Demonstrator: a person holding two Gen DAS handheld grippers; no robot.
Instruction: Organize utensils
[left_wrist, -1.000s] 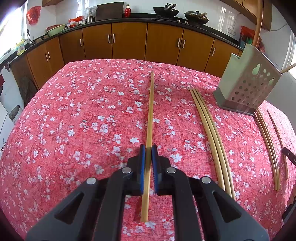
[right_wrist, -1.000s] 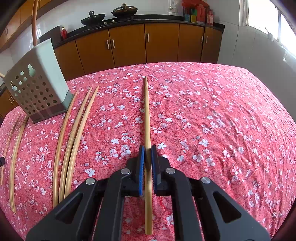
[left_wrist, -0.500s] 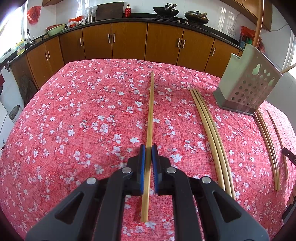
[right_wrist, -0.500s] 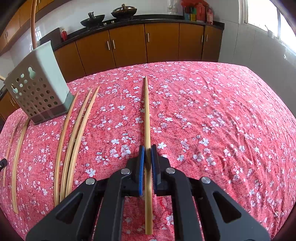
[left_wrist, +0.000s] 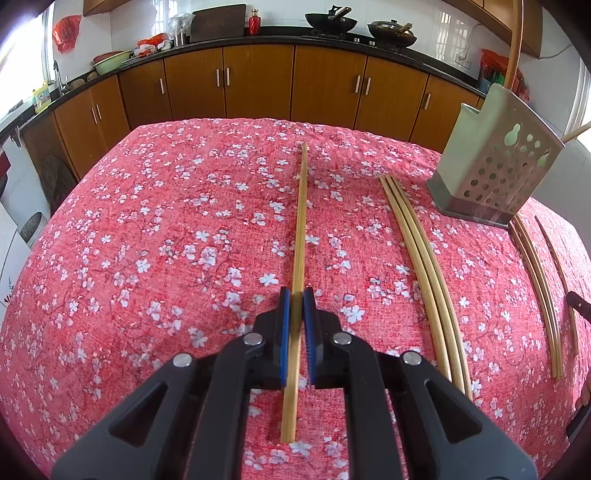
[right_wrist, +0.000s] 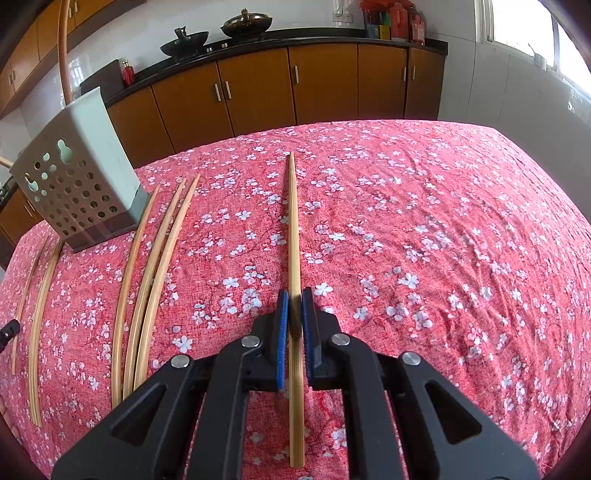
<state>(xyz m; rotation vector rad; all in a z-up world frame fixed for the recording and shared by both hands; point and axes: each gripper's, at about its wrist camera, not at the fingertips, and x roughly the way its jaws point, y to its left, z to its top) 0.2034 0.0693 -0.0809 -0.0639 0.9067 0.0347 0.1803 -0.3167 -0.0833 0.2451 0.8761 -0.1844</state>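
My left gripper (left_wrist: 296, 297) is shut on a bamboo chopstick (left_wrist: 301, 221) that lies lengthwise on the red floral tablecloth (left_wrist: 166, 240). My right gripper (right_wrist: 294, 297) is shut on another bamboo chopstick (right_wrist: 293, 221), also flat on the cloth. A grey perforated utensil holder (left_wrist: 495, 166) stands at the far right of the left wrist view; it also shows in the right wrist view (right_wrist: 79, 184) at the far left. Three loose chopsticks (left_wrist: 421, 258) lie side by side between the grippers; they also show in the right wrist view (right_wrist: 147, 280).
More chopsticks (left_wrist: 535, 280) lie beyond the holder, also visible at the left edge of the right wrist view (right_wrist: 40, 306). Brown kitchen cabinets (left_wrist: 258, 85) run behind the table. The table edge drops off at the far side.
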